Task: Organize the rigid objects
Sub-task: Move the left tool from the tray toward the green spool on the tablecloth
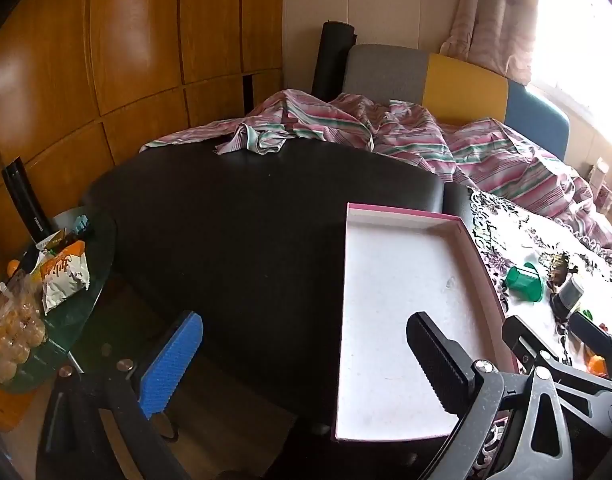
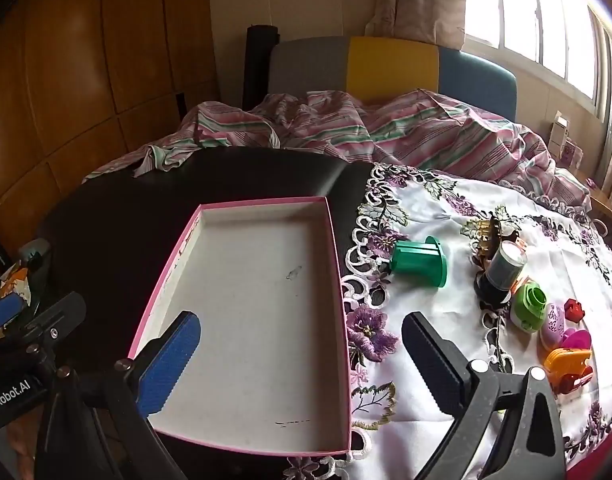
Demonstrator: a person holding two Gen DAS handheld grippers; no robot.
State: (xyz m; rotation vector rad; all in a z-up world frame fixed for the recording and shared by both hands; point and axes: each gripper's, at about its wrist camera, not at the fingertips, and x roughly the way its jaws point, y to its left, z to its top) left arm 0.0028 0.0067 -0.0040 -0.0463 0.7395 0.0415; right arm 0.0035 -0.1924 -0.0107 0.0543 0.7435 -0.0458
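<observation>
Both my hand-held grippers, left (image 1: 304,360) and right (image 2: 300,364), spread wide, nothing held. Shallow pink-rimmed white cardboard box (image 2: 250,320) sits bare on black surface (image 1: 234,216). Dark green plastic cylinder (image 2: 419,262), small toys beside it on floral embroidered cloth (image 2: 445,208).

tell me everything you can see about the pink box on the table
The pink box is a shallow, open rectangular tray, probably cardboard: pink outer walls and rim, plain white inside. It holds nothing; the floor shows only a small scuff near the middle and a few dark marks near the front edge. It lies flat on the dark table, its right wall beside the embroidered floral cloth, possibly overlapping its lace edge. Nothing grips or touches it, and the small toys sit on the cloth to its right.
</observation>
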